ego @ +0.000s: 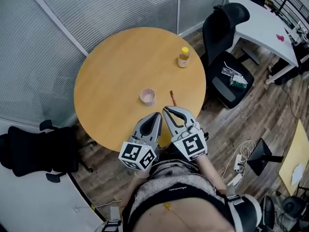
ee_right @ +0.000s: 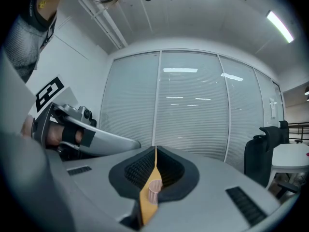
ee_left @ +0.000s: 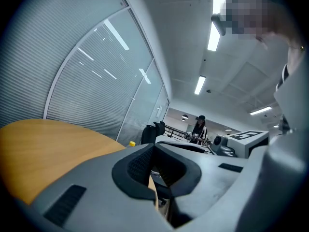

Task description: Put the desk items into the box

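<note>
Cannot identify thin reddish item (ego: 171, 98) just ahead of right gripper (ego: 166, 111): too small. Cannot resolve clutter (ego: 234, 77) on chair seat (ego: 218, 88) to its right. In left gripper view, see only yellow cap of bottle (ee_left: 132, 143) over the closed jaws. In right gripper view, glimpse pink cup (ee_right: 153, 192) and sliver of table (ee_right: 145, 210) only through slit under shut jaw tips. In head view, lose table's near rim beneath left gripper (ego: 155, 116) and right gripper.

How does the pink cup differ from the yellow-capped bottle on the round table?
The pink cup is short and open-topped; the bottle is taller, yellowish and capped. The pink cup stands near the middle of the table, closer to the person; the bottle stands by its far right edge. Both are upright on the table, with nothing touching them.
</note>
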`<action>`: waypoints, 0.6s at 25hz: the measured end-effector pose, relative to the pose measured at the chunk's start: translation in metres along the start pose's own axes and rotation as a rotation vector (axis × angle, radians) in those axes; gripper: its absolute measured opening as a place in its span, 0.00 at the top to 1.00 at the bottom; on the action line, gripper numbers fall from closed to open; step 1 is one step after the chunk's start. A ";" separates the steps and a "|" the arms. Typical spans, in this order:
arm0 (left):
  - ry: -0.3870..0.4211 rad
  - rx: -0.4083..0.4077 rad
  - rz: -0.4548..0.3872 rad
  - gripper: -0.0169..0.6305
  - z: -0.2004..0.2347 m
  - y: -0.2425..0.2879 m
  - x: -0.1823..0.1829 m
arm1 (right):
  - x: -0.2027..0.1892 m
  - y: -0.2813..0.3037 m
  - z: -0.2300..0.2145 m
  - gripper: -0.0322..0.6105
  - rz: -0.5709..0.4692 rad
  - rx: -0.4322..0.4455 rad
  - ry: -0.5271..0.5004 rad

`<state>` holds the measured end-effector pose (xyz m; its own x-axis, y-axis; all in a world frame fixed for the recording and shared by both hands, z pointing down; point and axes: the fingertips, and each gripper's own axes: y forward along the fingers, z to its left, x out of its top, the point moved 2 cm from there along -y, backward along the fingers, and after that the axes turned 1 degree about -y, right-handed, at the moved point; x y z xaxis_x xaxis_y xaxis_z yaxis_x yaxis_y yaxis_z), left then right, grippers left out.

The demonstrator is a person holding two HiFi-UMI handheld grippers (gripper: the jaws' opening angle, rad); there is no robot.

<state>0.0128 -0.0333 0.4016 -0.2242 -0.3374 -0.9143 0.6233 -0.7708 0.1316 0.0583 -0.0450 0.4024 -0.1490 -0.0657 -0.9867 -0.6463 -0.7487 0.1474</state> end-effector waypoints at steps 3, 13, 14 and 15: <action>-0.001 0.030 -0.006 0.97 0.002 0.009 0.001 | -0.003 0.006 -0.011 0.91 0.002 0.033 -0.015; -0.034 0.141 -0.037 0.97 0.008 0.029 -0.010 | -0.033 0.021 -0.044 0.91 0.055 0.118 -0.006; -0.036 0.150 -0.038 0.97 0.009 0.028 -0.011 | -0.035 0.023 -0.046 0.91 0.059 0.122 -0.007; -0.038 0.158 -0.040 0.97 0.011 0.028 -0.011 | -0.036 0.025 -0.048 0.91 0.062 0.126 -0.006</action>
<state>0.0242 -0.0573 0.4192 -0.2763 -0.3226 -0.9053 0.4883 -0.8585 0.1569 0.0832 -0.0927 0.4381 -0.1959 -0.1050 -0.9750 -0.7248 -0.6542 0.2161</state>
